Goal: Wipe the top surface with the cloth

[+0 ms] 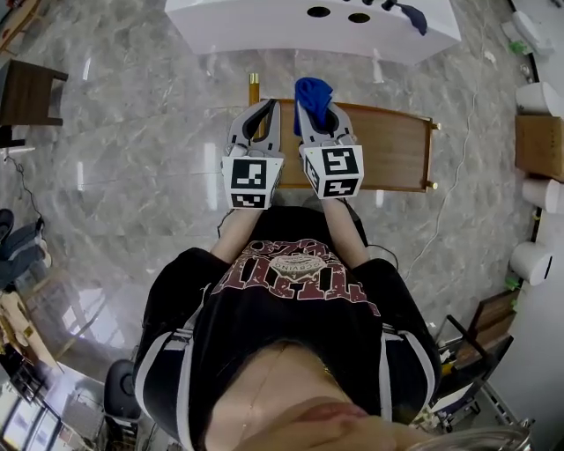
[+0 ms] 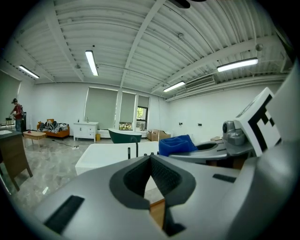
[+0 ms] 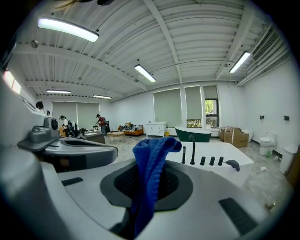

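Cloth (image 3: 150,161) in right gripper (image 1: 319,116), bathtub (image 1: 231,18) beyond

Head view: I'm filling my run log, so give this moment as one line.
right tool: shut on blue cloth | left tool: shut, empty | wooden top: below both tools

Left forearm (image 1: 232,236) and right forearm (image 1: 354,240) push straight ahead from the chest, grippers level, side by side, almost touching. The left gripper (image 1: 264,110) has its jaws pressed together on nothing; the right gripper (image 1: 317,116) pinches the blue cloth (image 1: 313,91) between its pads
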